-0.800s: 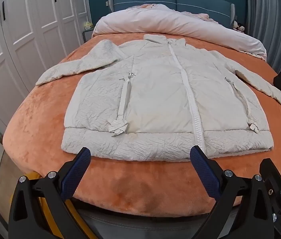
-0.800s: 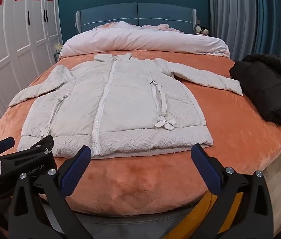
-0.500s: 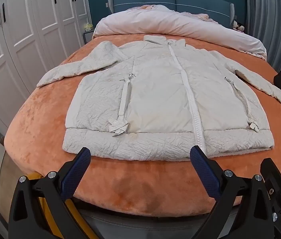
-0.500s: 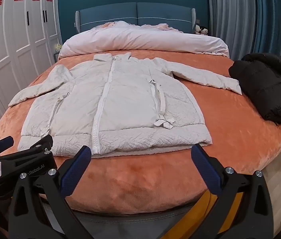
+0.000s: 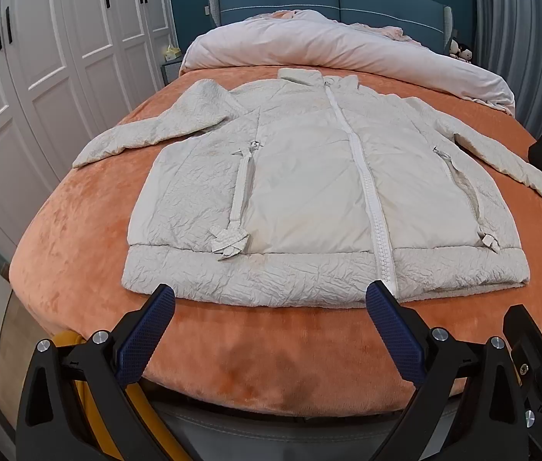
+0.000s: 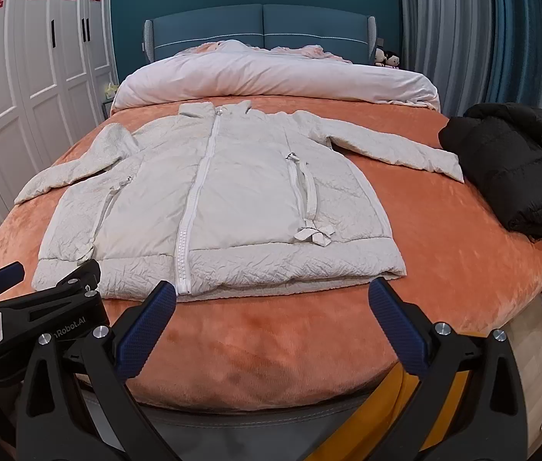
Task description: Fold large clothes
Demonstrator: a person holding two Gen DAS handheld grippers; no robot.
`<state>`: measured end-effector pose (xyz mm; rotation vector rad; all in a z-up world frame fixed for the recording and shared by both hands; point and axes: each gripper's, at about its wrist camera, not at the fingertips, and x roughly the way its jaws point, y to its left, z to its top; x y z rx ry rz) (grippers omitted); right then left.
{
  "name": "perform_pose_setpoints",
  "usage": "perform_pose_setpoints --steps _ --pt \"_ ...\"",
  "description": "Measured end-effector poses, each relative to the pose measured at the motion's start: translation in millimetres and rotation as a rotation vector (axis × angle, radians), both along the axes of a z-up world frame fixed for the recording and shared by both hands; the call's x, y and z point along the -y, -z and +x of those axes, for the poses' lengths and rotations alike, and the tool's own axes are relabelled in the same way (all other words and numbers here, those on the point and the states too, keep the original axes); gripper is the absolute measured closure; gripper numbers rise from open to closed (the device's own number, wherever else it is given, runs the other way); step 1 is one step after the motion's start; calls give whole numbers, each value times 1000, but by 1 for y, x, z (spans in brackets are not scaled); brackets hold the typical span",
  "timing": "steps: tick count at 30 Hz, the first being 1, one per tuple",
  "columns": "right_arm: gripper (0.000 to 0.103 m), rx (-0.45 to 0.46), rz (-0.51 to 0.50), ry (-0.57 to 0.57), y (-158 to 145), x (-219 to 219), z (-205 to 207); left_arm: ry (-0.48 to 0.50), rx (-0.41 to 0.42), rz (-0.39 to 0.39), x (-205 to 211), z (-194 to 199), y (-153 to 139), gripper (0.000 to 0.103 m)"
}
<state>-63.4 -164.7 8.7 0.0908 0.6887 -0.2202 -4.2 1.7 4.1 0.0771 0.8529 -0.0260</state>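
A cream zip-up jacket (image 5: 309,180) (image 6: 209,199) lies flat and face up on the orange bed cover, zipped shut, both sleeves spread out to the sides, its hem toward me. My left gripper (image 5: 271,307) hovers just short of the hem, jaws wide open with nothing between them. My right gripper (image 6: 271,303) hangs at the hem too, open and empty, nearer the jacket's right half. The left gripper's body (image 6: 36,307) shows at the lower left of the right wrist view.
The orange bed cover (image 5: 78,238) (image 6: 443,238) drops off at the near edge. A black puffer jacket (image 6: 516,165) lies on the bed's right side. A rolled pink duvet (image 6: 271,80) sits at the headboard. White wardrobes (image 5: 40,77) line the left wall.
Both views have shifted slightly: the jacket sits a little lower and closer in frame. Both grippers stay open and nothing on the bed has moved.
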Motion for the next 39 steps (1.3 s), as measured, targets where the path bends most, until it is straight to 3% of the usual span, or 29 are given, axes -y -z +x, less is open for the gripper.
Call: perform_pose_setpoints --steps 39 --pt "5 -3 -1 1 1 -1 -1 -5 5 9 2 -5 1 6"
